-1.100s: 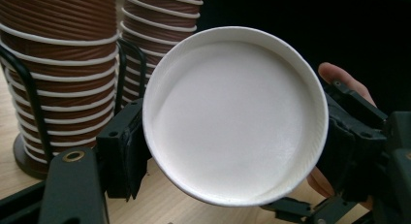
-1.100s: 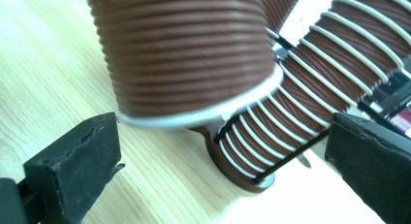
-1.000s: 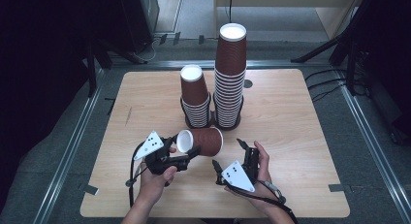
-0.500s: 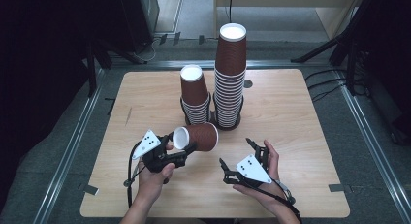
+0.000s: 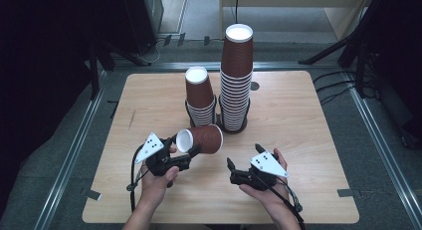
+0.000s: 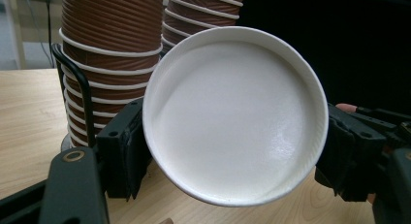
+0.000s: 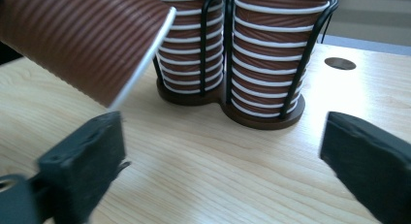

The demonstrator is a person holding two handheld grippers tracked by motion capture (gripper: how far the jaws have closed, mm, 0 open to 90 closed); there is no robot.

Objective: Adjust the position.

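Observation:
A brown ribbed paper cup lies on its side above the table, white base toward the left. My left gripper is shut on it near the base. In the left gripper view the white base sits between the two black jaws. My right gripper stands open a little to the cup's right, apart from it. In the right gripper view the cup's mouth rim hangs at the upper left, above the left jaw.
Two upside-down cup stacks stand in a black wire holder at the table's middle back: a short stack and a tall stack. A small round hole lies right of them. The wooden table ends near both hands.
My right gripper has drawn back from the cup's mouth end and turned its jaws leftward. The left gripper has raised the cup slightly.

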